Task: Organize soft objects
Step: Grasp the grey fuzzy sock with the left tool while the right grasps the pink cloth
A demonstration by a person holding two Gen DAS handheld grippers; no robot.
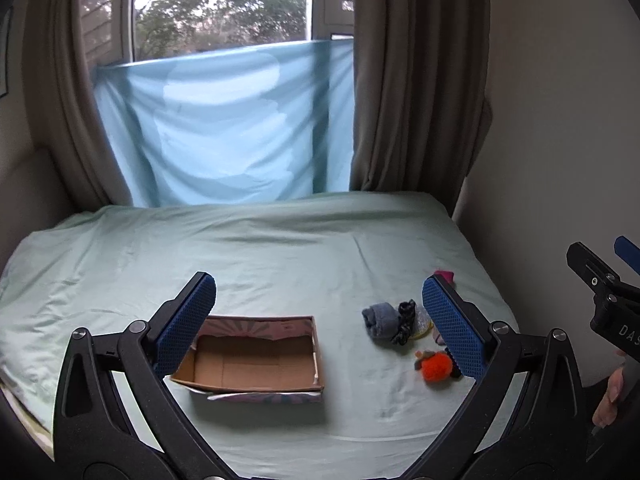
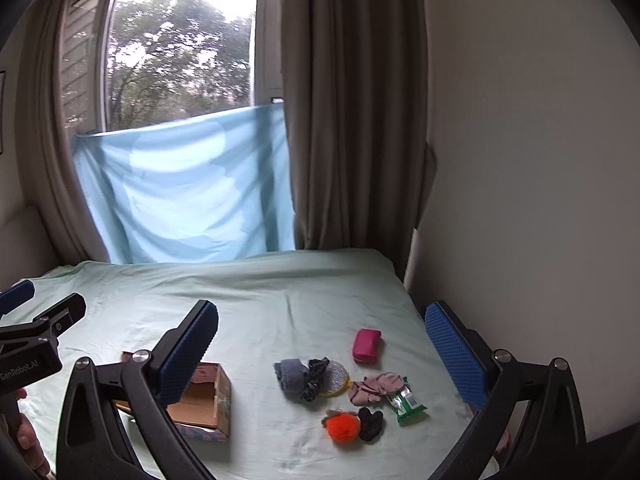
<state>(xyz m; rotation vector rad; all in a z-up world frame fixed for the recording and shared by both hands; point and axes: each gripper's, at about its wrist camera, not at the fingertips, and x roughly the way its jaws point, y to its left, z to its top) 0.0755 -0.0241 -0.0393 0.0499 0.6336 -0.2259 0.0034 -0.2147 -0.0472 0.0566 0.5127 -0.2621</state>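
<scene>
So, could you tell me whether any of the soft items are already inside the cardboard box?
No, the cardboard box shows only its bare brown floor, with nothing in it.

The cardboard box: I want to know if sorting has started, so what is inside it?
The cardboard box shows only a bare brown floor; no soft item lies inside. Its near-left corner is hidden behind the left gripper finger, so that part cannot be checked.
</scene>
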